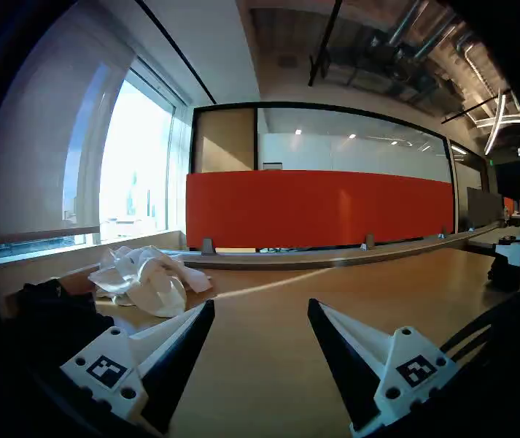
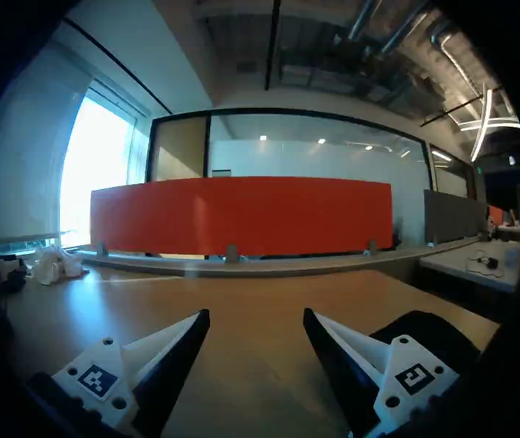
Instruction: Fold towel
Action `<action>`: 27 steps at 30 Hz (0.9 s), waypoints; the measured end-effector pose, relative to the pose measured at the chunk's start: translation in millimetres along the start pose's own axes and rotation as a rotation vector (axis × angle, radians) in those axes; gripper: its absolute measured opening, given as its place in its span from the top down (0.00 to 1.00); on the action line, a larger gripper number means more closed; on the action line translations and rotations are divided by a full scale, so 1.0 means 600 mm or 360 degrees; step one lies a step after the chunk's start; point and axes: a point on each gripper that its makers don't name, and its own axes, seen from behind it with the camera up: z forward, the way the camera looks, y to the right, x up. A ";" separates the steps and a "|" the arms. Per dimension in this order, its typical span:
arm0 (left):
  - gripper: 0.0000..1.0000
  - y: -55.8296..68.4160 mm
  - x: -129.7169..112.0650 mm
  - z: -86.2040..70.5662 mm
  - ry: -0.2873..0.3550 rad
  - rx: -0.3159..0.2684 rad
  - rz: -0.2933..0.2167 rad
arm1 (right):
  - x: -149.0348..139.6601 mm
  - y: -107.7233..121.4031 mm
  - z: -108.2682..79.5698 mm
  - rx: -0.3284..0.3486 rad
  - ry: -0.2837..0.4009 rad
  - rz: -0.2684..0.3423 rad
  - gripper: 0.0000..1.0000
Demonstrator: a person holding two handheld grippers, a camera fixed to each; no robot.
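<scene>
A crumpled white towel [image 1: 146, 277] lies in a heap on the wooden desk [image 1: 289, 343], to the left and ahead of my left gripper [image 1: 261, 306]. That gripper hovers low over the desk, open, with nothing between its fingers. From the right gripper view the same towel [image 2: 54, 264] is small and far off at the left. My right gripper [image 2: 256, 315] is open too, over bare desk [image 2: 260, 292], well away from the towel.
An orange divider panel [image 1: 318, 208] runs along the desk's far edge. A dark object [image 1: 52, 310] sits left of the towel. Dark gear [image 1: 506, 266] rests at the right end. A black chair back [image 2: 435, 332] is near the right gripper. Another desk [image 2: 478, 266] stands at right.
</scene>
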 end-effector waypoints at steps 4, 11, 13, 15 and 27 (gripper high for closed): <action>0.06 0.000 0.000 0.000 0.0000 0.0000 0.0000 | 0.006 -0.004 -0.006 0.0002 0.0008 -0.0010 0.00; 0.06 0.000 0.000 0.000 0.0000 0.0000 0.0000 | 0.012 -0.002 -0.011 -0.0003 0.0015 -0.0010 0.00; 0.05 0.000 0.000 0.000 0.0000 0.0000 0.0000 | 0.012 -0.001 -0.011 -0.0002 0.0015 -0.0010 0.00; 0.06 0.000 0.000 0.000 0.0000 0.0000 0.0000 | 0.011 -0.001 -0.010 -0.0001 0.0015 -0.0010 0.00; 0.05 0.000 0.000 0.000 0.0000 0.0000 0.0000 | 0.010 0.001 -0.008 0.0000 0.0013 -0.0009 0.01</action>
